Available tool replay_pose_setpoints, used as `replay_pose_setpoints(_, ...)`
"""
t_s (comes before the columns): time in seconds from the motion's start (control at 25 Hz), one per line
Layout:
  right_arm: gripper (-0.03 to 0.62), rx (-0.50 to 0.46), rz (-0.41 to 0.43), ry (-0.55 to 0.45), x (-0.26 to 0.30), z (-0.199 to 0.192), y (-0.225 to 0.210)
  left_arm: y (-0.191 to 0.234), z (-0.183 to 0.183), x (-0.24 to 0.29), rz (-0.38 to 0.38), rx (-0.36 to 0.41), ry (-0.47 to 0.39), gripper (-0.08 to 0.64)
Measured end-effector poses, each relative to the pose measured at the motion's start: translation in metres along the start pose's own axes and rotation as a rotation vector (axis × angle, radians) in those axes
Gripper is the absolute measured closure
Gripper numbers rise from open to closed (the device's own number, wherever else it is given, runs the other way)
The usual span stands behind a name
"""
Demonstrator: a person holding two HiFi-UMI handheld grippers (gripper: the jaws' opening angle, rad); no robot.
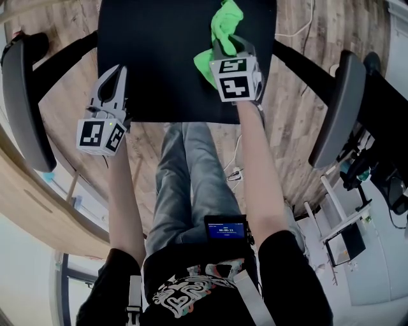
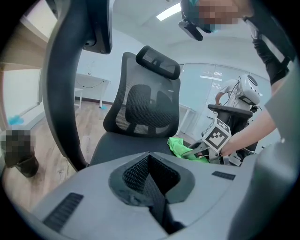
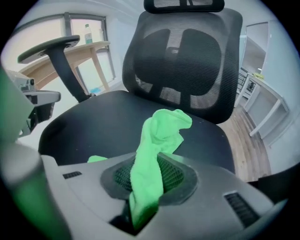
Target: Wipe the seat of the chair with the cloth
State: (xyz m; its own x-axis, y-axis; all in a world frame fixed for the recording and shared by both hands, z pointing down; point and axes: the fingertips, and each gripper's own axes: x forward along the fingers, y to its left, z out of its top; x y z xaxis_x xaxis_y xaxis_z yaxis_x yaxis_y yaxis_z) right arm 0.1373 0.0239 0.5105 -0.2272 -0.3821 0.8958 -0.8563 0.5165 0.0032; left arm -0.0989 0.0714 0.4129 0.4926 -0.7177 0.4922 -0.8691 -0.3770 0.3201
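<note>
The right gripper [image 1: 228, 46], jaws clamped shut on the green cloth [image 1: 224, 22], holds it over the right half of the seat [image 1: 153, 57], its length trailing toward the far edge and bare seat lying leftward, while the left gripper [image 1: 113, 76], closed and empty, hovers at the near-left corner.

The cloth [image 1: 224, 32] lies right of middle on the seat [image 1: 159, 57], the left claw [image 1: 115, 69] over its near left edge.

Cut by head view's top edge: seat [image 1: 159, 63]. Partly hidden under marker cube of right tool [image 1: 226, 43]: cloth [image 1: 226, 22]. Clipped at right gripper view's top edge: headrest [image 3: 183, 4].
</note>
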Motion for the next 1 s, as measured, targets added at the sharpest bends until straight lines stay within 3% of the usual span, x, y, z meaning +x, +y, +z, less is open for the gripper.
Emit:
replay_pose_setpoints(0.56,0.497,-0.199,0.329,-0.056,0.004,0.006,0.161,0.009,-0.019,-0.005,0.055,0.012,0.044,0.558)
replay_pose_setpoints(1.0,0.498,-0.266,0.477,-0.073,-0.006,0.003,0.203,0.004,-0.018,0.002,0.039,0.020,0.053,0.558)
